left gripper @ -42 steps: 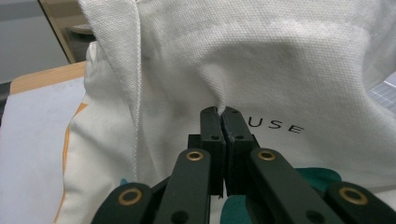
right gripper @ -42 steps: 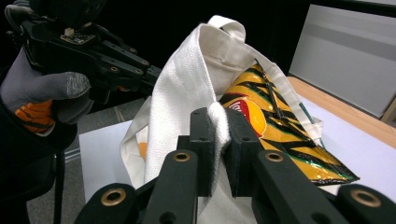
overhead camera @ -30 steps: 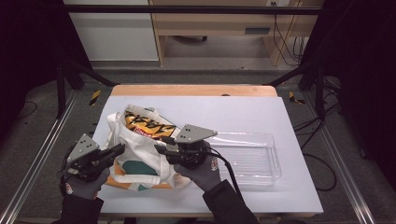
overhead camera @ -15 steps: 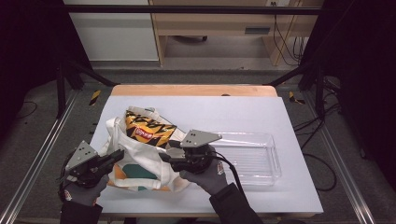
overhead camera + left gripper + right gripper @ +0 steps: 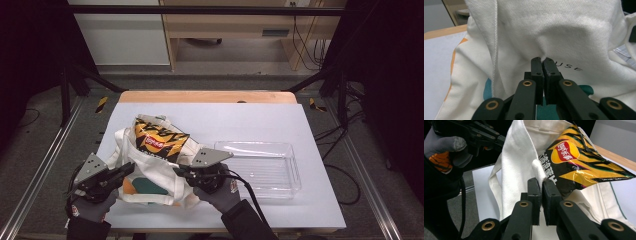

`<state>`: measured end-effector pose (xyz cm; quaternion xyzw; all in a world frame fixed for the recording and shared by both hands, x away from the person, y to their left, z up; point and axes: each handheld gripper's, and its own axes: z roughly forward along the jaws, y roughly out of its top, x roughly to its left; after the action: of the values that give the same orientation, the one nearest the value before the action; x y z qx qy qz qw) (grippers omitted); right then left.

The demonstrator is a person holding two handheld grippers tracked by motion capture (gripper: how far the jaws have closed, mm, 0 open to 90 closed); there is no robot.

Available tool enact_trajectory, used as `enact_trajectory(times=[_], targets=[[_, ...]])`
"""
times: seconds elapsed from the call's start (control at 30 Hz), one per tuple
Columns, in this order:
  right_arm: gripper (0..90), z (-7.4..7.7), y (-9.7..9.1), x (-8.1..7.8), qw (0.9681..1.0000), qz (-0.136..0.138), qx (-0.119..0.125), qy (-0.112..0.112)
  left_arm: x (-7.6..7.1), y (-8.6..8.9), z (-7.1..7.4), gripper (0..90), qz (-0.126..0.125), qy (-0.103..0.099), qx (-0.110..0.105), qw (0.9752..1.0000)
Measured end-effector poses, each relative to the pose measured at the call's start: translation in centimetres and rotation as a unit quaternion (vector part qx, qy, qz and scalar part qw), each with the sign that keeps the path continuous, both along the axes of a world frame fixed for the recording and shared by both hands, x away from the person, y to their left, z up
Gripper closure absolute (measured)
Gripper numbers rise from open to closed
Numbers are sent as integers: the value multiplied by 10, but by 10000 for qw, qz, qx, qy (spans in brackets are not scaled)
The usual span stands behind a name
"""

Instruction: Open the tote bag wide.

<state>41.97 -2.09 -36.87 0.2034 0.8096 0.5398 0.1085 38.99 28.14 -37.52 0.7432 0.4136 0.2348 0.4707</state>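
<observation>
A white canvas tote bag (image 5: pixel 150 177) with teal and orange print lies on the table's front left. A yellow-and-black chip bag (image 5: pixel 157 140) sticks halfway out of its mouth toward the far side. My left gripper (image 5: pixel 127 169) is shut on a pinch of the tote bag (image 5: pixel 564 37) at its left edge. My right gripper (image 5: pixel 178 170) is shut on the tote bag's rim (image 5: pixel 521 167) on the right side, right beside the chip bag (image 5: pixel 579 160). In the right gripper view a gloved hand (image 5: pixel 445 147) holds the left gripper behind the tote.
A clear plastic tray (image 5: pixel 262 167) stands empty just right of my right gripper. The white table top (image 5: pixel 240 120) ends in a wooden strip at the far edge. Metal frame rails run along both sides.
Both grippers have drawn back toward the near edge with the tote's cloth, and more of the chip bag now shows beyond the bag's mouth.
</observation>
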Motion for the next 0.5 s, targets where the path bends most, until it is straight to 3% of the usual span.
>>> enact_trajectory(times=[0.33, 0.5], targets=[[854, 0, 0, -2, 10000, -14, 36, -30, 1, 7, 31, 734, 194, -349, -329, 9987], [854, 0, 3, -3, 10000, 30, 0, -45, 6, 9, 44, 673, 292, -431, -452, 9976]])
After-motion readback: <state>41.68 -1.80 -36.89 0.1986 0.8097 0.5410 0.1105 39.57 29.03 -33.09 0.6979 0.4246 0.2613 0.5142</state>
